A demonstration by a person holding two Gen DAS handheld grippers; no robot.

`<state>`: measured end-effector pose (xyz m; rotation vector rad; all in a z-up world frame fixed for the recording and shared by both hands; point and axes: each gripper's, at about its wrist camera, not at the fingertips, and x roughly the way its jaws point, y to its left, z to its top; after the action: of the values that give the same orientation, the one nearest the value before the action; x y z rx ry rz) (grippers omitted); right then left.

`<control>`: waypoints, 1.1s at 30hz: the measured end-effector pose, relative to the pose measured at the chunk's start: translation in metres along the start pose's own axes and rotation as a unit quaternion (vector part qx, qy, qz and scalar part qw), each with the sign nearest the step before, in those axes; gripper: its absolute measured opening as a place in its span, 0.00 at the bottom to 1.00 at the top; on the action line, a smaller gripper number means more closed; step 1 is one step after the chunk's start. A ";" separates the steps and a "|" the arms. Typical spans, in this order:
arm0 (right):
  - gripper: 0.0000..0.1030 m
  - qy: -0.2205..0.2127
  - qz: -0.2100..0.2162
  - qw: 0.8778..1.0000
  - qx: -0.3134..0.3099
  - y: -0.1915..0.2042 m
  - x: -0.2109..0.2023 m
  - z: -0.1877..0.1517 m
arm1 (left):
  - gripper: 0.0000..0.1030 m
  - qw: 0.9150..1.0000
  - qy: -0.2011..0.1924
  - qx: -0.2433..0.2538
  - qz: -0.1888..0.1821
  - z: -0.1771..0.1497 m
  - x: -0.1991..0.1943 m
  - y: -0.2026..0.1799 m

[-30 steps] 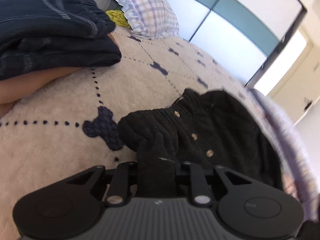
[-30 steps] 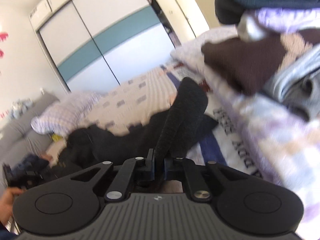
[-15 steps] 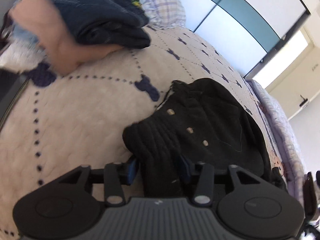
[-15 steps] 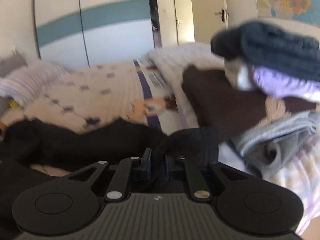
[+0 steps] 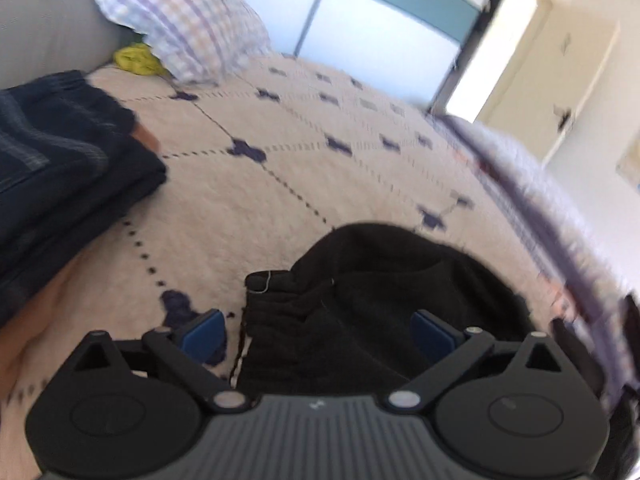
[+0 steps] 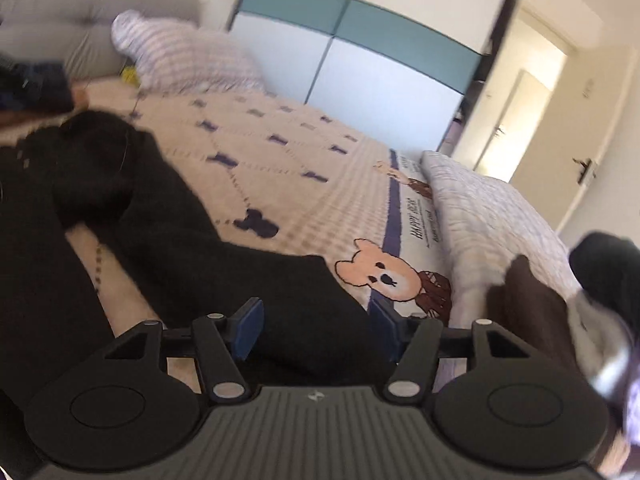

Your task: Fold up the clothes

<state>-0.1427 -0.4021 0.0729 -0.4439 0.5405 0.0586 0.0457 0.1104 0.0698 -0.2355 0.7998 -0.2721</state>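
Both my jaws stand wide apart, gripping nothing. Between the blue pads of my left gripper (image 5: 316, 336) lies the bunched end of the black garment (image 5: 384, 304), loose on the cream bedspread (image 5: 248, 208). My right gripper (image 6: 316, 330) hangs over another stretch of the same black cloth, which runs back across the bed towards the upper left. A folded dark blue pile (image 5: 56, 168) sits to the left, near a checked pillow (image 5: 188, 24). At far right, a brown folded item (image 6: 528, 300) rests on the lilac quilt (image 6: 488, 216).
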 end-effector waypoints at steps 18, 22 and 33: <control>0.70 0.109 0.245 0.943 -0.195 0.045 0.112 0.076 | 0.47 0.999 0.022 0.014 0.030 0.008 0.072 -0.018; 0.16 0.106 0.251 0.941 -0.201 0.048 0.115 0.086 | 0.43 0.999 -0.040 -0.002 0.037 0.008 0.032 -0.020; 0.11 -0.047 0.007 0.997 -0.067 0.008 0.046 0.119 | 0.43 0.981 -0.167 -0.048 0.090 0.041 -0.083 0.015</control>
<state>-0.0470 -0.3477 0.1371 -0.5652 0.4486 0.1283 0.0225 0.1556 0.1488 -0.2883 0.4968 -0.0200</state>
